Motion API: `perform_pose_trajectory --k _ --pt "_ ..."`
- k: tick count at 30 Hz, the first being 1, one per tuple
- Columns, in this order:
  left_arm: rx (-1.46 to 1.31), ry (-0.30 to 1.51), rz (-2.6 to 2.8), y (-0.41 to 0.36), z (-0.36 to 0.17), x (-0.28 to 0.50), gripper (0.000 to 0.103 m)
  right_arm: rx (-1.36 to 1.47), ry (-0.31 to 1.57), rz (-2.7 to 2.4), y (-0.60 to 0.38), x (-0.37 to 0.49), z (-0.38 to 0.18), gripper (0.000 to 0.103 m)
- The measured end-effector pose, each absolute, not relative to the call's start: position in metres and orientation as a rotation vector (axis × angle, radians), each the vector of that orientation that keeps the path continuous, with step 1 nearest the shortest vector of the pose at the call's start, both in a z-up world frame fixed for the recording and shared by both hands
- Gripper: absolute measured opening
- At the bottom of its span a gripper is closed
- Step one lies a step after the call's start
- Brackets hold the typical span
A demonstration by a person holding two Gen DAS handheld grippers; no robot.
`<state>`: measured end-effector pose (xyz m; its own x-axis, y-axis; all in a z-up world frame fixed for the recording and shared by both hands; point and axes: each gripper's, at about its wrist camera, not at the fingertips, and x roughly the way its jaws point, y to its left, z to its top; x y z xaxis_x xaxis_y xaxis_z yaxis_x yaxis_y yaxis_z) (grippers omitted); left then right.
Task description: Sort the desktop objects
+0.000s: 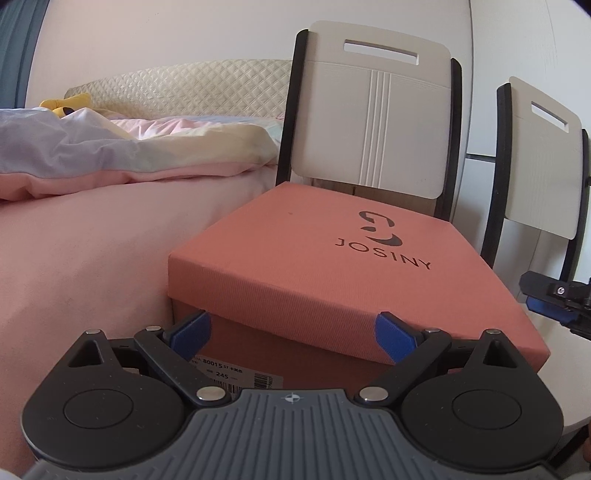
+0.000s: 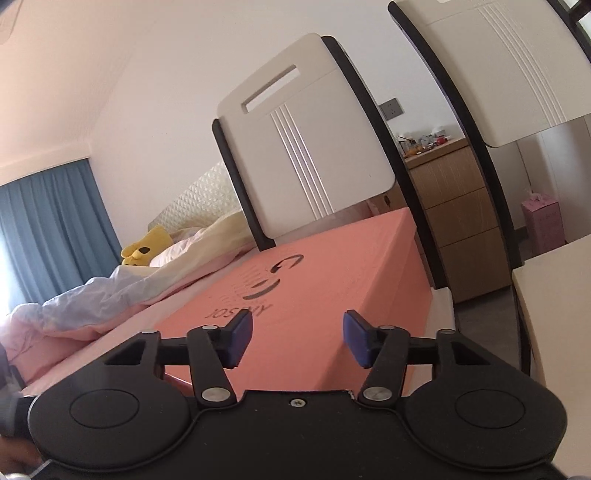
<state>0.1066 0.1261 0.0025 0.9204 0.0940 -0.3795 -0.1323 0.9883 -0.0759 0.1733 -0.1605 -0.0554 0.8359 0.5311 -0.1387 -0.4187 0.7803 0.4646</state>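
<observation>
Ribbed salmon shoebox lid (image 1: 314,258) fronts both empty, wide-spread hand-held grippers, left (image 1: 293,334) and right (image 2: 297,339).

- Ahead of me a pale, bare wall (image 1: 184,33).
- To my left a bed (image 1: 92,240) with a pink sheet, a rumpled pastel quilt (image 1: 129,151) and a quilted cream headboard (image 1: 192,85); a yellow plush toy (image 2: 146,247) lies by the pillow.
- Two chairs — a near one (image 1: 373,122) and a second (image 1: 543,158) beside it — cream backs, black frames.
- Blue curtains (image 2: 51,221), daylight at their edge.
- A wooden drawer cabinet (image 2: 454,206), small clutter on top.
- A wall socket (image 2: 391,108).
</observation>
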Motion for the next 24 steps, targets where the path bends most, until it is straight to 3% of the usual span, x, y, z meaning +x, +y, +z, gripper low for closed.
perform_pose_trajectory --k 2,7,14,19,24 --pt "-0.109 0.385 0.128 0.126 0.003 0.109 0.098 0.448 0.284 0.524 -0.161 0.175 -0.056 0.046" --pt "-0.08 0.398 0.176 0.123 0.0 0.113 0.098 0.462 0.31 0.533 -0.158 0.182 -0.063 0.042" --pt "-0.079 0.403 0.174 0.124 0.0 0.113 0.098 0.369 0.296 0.564 -0.142 0.185 -0.06 0.042" --pt "-0.056 0.406 0.166 0.121 -0.001 0.111 0.098 0.07 0.25 0.553 -0.118 0.175 -0.056 0.042" --pt "-0.044 0.434 0.18 0.121 -0.005 0.114 0.098 0.052 0.276 0.529 -0.119 0.177 -0.051 0.041"
